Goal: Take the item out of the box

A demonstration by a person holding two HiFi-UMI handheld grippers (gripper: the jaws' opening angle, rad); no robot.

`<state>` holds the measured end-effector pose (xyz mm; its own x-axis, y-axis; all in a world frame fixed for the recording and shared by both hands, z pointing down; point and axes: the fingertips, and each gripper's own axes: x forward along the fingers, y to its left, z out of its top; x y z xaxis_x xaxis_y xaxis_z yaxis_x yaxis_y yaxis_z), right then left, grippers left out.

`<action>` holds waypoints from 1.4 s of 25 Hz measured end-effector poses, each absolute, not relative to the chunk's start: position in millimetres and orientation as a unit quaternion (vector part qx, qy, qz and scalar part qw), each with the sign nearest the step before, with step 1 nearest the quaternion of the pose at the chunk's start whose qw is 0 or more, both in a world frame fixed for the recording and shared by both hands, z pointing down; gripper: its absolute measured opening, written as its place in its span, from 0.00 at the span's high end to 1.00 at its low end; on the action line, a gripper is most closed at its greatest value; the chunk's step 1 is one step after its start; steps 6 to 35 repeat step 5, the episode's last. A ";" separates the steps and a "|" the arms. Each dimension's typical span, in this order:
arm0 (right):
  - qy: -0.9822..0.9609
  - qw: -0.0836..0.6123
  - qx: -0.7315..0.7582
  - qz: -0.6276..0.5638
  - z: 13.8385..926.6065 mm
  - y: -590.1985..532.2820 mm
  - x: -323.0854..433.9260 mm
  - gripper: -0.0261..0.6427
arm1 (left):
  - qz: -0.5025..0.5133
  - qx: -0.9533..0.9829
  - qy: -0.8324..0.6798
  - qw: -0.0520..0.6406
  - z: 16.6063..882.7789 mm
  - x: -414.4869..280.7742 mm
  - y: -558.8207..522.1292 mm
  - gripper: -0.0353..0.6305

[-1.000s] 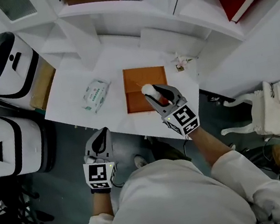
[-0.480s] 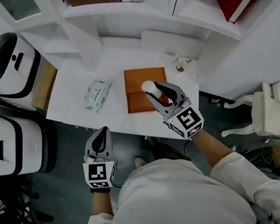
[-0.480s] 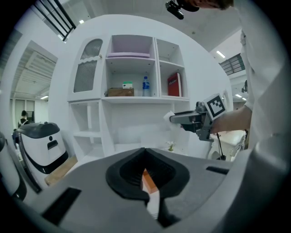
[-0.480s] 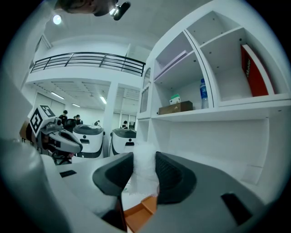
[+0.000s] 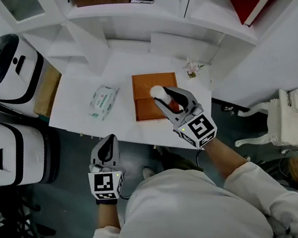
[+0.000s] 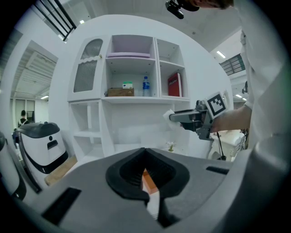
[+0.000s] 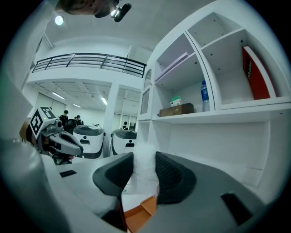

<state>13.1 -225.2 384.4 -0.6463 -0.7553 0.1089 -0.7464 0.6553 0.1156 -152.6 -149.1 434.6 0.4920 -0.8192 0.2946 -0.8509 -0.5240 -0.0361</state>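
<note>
White worktop stands under a wall of white shelves, and on it lies the open orange box, from which we place everything else. Our right tool hangs over the box's near half. Its jaws are roughly half open and pressed on the item, a pale wrapped bundle. In the right gripper view the bundle stands about upright between the pads, and a corner of the box shows directly beneath it. So the item sits straight above the box, and we judge it clear of the walls. What remains is to carry it sideways, off the box onto bare worktop. Our left tool waits to the near left of the box, off the worktop's front edge and well apart. Its jaws are together with nothing between them. The right hand is plainly the one for this move. Left of the box lies a tissue pack, so we judge the right side freer. Far left of the box, white machines stand on the floor.
</note>
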 end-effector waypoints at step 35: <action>-0.908 0.076 0.412 -0.026 388.0 -226.5 14.6 0.71 | 0.140 0.861 -0.485 0.058 436.1 -150.7 -150.6 0.94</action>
